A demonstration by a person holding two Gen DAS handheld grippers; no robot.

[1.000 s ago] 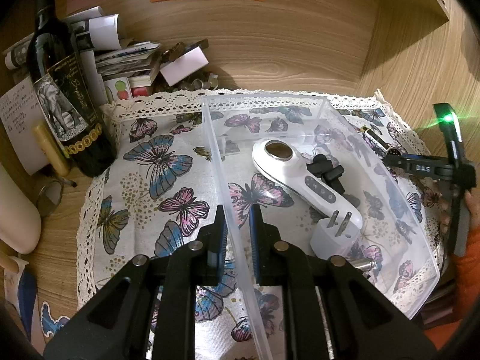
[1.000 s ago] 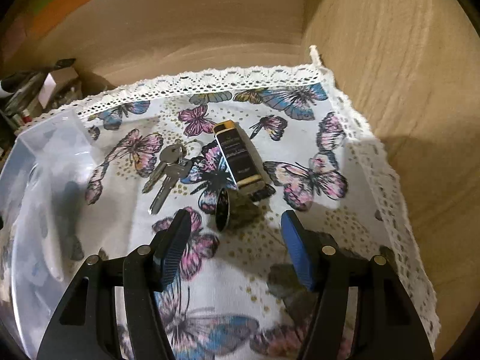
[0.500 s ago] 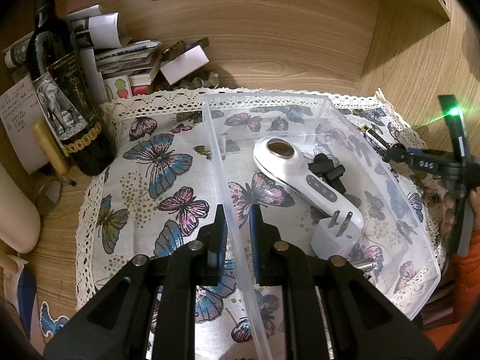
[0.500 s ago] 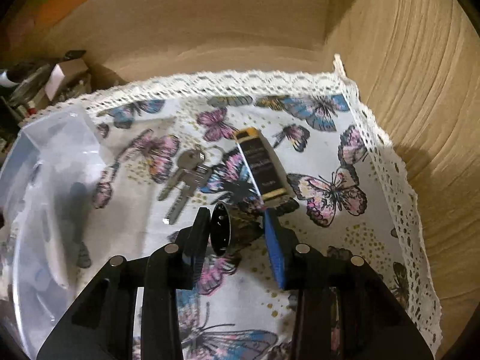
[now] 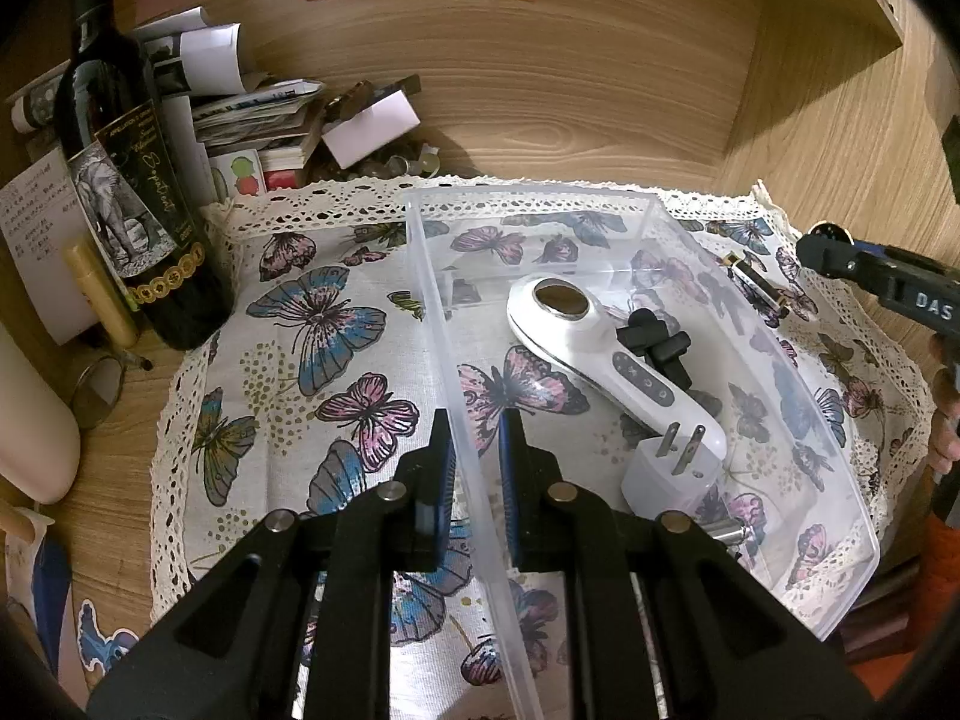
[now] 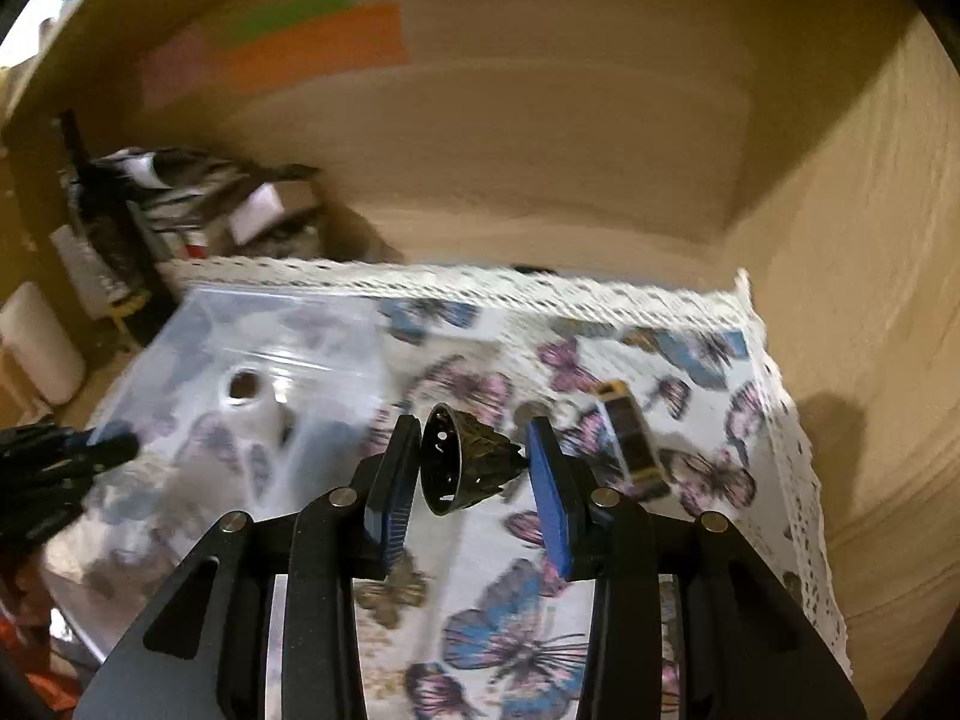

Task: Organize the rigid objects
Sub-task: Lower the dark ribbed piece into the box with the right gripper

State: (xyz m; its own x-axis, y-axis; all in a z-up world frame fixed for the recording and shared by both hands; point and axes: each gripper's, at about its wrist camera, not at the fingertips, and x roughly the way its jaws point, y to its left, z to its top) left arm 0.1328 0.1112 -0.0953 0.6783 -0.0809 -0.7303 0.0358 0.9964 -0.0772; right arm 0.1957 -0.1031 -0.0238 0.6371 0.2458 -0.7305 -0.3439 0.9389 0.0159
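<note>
Pads of the right gripper [image 6: 471,468] pinch a small black cone-shaped piece [image 6: 465,459] above the butterfly cloth [image 6: 516,630]. Left gripper [image 5: 474,468] is clamped on the clear bin's [image 5: 840,516] near wall; inside lie a white handheld device [image 5: 600,354] and a plug [image 5: 672,468].
</note>
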